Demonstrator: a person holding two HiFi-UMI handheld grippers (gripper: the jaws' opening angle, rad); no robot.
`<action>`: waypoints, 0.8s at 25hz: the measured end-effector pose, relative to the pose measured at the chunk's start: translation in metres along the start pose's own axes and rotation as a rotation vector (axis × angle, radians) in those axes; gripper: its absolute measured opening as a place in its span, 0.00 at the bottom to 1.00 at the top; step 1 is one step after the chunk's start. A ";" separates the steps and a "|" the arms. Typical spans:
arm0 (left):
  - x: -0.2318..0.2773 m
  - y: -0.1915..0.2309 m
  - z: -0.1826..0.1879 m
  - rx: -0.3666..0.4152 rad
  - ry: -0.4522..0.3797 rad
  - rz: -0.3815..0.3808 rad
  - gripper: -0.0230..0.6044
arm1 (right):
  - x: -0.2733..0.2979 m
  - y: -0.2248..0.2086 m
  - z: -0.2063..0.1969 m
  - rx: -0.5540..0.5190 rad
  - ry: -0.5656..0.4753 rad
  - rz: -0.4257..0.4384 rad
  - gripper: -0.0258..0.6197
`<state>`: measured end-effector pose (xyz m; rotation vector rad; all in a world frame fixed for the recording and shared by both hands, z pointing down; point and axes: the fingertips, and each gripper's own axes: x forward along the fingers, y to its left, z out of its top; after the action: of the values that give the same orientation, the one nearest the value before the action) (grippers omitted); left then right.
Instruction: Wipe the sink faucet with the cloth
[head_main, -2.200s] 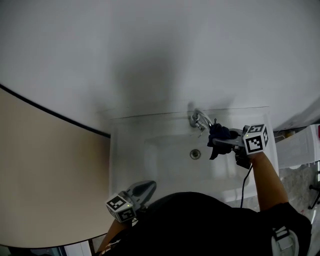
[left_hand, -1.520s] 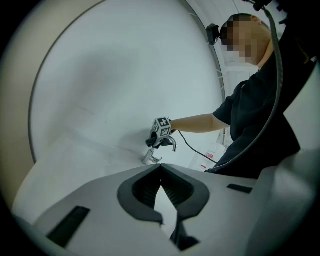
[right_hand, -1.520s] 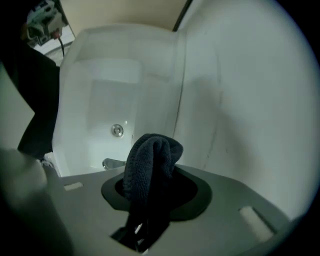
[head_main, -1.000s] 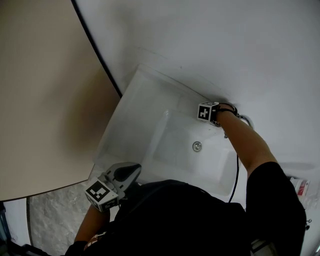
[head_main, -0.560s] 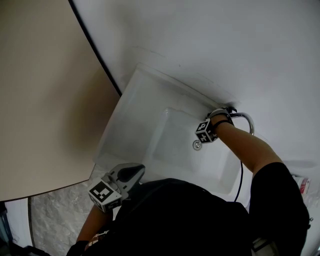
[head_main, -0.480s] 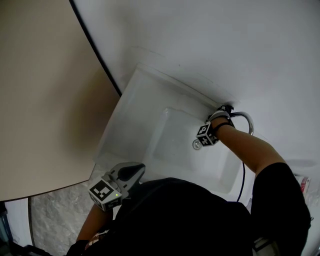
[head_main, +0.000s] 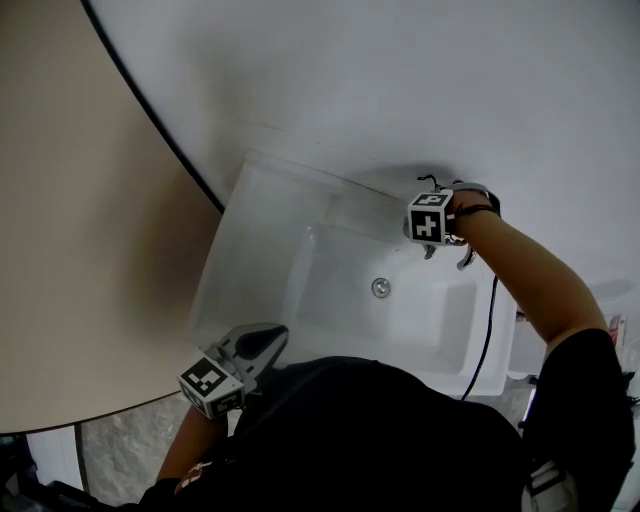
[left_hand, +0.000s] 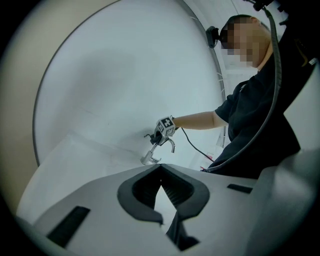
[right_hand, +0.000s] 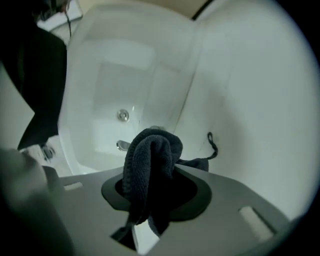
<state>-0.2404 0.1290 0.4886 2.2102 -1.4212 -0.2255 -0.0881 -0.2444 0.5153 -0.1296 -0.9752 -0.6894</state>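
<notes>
My right gripper (right_hand: 152, 186) is shut on a dark blue terry cloth (right_hand: 150, 155), which bulges out of the jaws in a thick fold. In the head view its marker cube (head_main: 428, 218) hovers at the back of the white sink (head_main: 262, 215), just above the chrome faucet (head_main: 466, 257). The spout tip (right_hand: 122, 146) peeks out below the cloth in the right gripper view. From the left gripper view, the faucet (left_hand: 150, 156) stands under the cloth (left_hand: 154, 138). My left gripper (left_hand: 160, 172) is shut and empty, held near the sink's front edge (head_main: 255, 345).
A drain (head_main: 380, 288) lies in the basin's middle. A beige panel (head_main: 70, 220) with a dark curved edge runs along the left. A black cable (head_main: 488, 330) hangs from the right gripper over the sink's right side. Small packets (head_main: 612, 328) lie at the far right.
The right gripper with the cloth has risen from low beside the spout, near the drain, to above the faucet. The head view has shifted. The left gripper has hardly moved.
</notes>
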 end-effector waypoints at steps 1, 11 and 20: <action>0.004 -0.004 0.004 0.011 0.013 -0.014 0.04 | -0.013 -0.002 -0.007 0.083 -0.087 0.032 0.23; 0.042 -0.028 0.021 0.039 0.092 -0.065 0.04 | -0.067 0.040 -0.076 0.830 -1.019 0.099 0.23; 0.089 -0.055 0.029 0.062 0.183 -0.102 0.04 | -0.048 0.071 -0.084 1.000 -1.338 0.097 0.23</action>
<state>-0.1677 0.0592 0.4480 2.2910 -1.2338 -0.0128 -0.0037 -0.1990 0.4430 0.2957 -2.4651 0.1526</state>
